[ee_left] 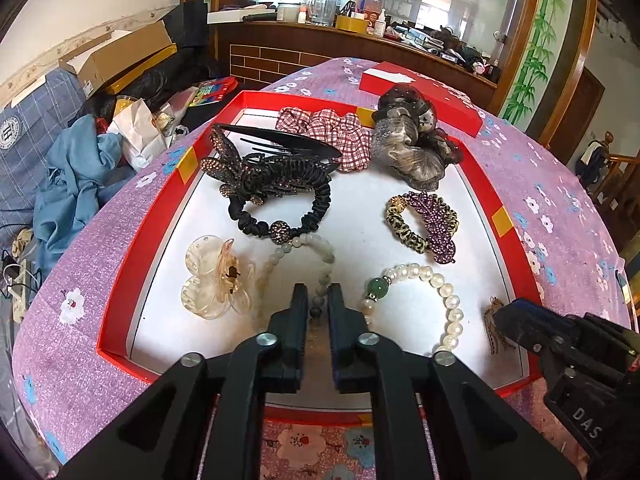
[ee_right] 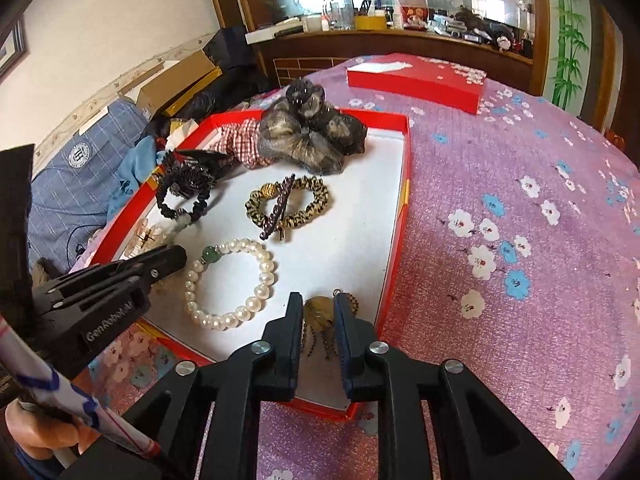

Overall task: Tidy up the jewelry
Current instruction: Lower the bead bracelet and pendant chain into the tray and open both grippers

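Two tools, left [ee_left: 318, 294] narrowly parted astride one jade bead bracelet [ee_left: 298, 246], right [ee_right: 318, 304] narrowly parted astride one tasselled earring [ee_right: 318, 312], one pearl bracelet [ee_right: 264, 280]

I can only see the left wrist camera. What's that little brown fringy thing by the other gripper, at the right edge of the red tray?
Observer: It looks like an earring, a round gold disc with beaded strings hanging off it. It lies between the fingers of the right gripper.
Child: Is the gripper squeezing it?
Observer: I can't tell. The disc about fills the gap between the fingers, and it lies flat on the white floor of the red tray.
Child: Can you see my gripper too?
Observer: Yes, from the side. The left gripper has "GenRobot.AI" printed on it.
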Available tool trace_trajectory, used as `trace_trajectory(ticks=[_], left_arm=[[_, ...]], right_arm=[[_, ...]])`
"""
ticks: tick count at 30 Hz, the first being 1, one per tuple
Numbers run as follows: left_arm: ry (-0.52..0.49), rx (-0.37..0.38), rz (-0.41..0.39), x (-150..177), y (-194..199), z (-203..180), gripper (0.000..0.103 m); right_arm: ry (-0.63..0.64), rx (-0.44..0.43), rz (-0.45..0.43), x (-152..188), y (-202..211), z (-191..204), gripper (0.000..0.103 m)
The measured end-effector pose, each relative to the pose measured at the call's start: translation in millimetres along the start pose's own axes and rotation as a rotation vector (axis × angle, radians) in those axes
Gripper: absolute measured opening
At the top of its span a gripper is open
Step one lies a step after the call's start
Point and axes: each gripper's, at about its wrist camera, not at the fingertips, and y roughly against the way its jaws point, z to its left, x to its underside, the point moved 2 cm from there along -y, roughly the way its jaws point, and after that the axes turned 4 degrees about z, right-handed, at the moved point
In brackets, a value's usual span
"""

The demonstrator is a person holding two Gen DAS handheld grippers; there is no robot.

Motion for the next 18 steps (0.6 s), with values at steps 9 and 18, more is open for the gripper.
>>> trace_trajectory(ticks=[9, 18], left_arm=[[-0.002, -0.045, -0.002, 2, 1, 0, 0.035], [-0.022, -0.108, -0.004, 7, 5, -5, 0.055]], right_arm=[[-0.042, -0.036, -0.014, 6, 12, -6, 0.024], [-0.053, -0.055, -0.029, 10, 20, -10, 0.027]])
